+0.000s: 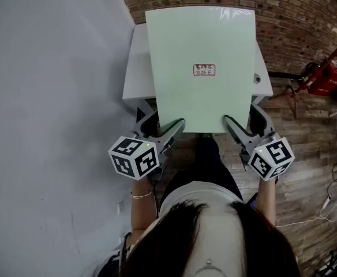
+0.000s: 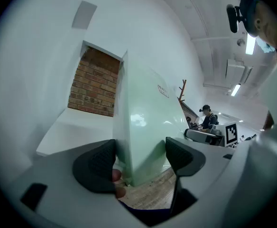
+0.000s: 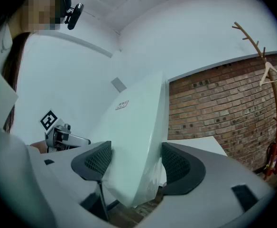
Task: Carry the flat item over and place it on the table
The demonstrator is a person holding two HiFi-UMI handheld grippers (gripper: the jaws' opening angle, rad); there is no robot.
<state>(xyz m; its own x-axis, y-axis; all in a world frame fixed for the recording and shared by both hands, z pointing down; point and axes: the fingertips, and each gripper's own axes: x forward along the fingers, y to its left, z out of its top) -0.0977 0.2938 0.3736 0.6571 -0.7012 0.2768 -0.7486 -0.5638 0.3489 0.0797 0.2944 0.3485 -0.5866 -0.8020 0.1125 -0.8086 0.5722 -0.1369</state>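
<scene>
Green panel (image 1: 200,68) in left tool (image 1: 177,126), right tool (image 1: 230,122)

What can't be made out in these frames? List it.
Label on the green flat item: print too small, head view.
White table: mostly hidden under the item, head view; whether the item rests on it cannot be told.
Red object near the right edge: small and partly covered, head view.
</scene>
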